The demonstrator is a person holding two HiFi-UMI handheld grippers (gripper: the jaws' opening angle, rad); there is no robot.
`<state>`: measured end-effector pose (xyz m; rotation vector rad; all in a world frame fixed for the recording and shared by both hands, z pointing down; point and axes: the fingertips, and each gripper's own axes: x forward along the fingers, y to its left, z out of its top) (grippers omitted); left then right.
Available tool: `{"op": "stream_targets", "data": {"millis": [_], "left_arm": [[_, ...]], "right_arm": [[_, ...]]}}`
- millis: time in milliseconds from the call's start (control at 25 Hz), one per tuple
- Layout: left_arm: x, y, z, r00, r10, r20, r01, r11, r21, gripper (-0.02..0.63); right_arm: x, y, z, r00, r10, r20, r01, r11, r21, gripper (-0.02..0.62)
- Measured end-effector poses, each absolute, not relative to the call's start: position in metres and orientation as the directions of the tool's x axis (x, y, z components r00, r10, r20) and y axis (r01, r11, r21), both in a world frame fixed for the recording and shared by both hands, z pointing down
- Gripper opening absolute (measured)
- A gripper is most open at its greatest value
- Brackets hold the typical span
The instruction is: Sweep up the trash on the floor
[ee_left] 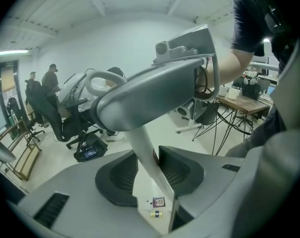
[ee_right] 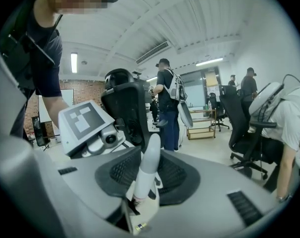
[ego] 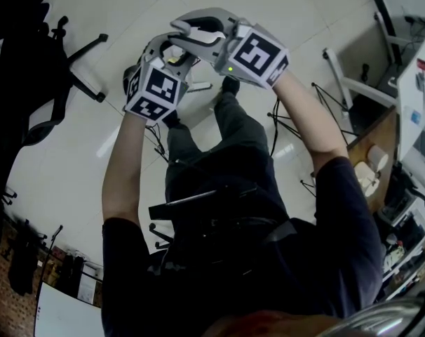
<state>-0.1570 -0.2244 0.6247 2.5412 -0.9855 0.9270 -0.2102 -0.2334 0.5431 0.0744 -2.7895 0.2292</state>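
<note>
The left gripper (ego: 172,56) and the right gripper (ego: 198,34) sit close together at the upper centre of the head view. The left is clamped on a white handle (ee_left: 145,150) slanting down between its jaws, and the right is closed on the same handle near its rounded top. At the bottom centre of the left gripper view, two small bits of trash (ee_left: 158,202) lie on the pale floor (ee_left: 189,133), seen through the gap between the jaws.

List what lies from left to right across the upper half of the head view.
Black office chair → left gripper's marker cube → right gripper's marker cube → wooden desk
</note>
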Motion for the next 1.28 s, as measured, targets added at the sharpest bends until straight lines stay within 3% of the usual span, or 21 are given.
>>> {"op": "stream_targets", "data": {"millis": [840, 1280], "left_arm": [[-0.118, -0.239, 0.601, 0.596, -0.469, 0.652, -0.61, -0.793, -0.012, 0.126], [-0.13, -0.196, 0.589, 0.645, -0.335, 0.687, -0.569, -0.811, 0.138, 0.109]], "right_arm": [[-0.166, -0.248, 0.517, -0.944, -0.111, 0.312, -0.163, 0.976, -0.143, 0.12], [-0.177, -0.209, 0.507, -0.913, -0.104, 0.395, -0.23, 0.93, -0.286, 0.115]]}}
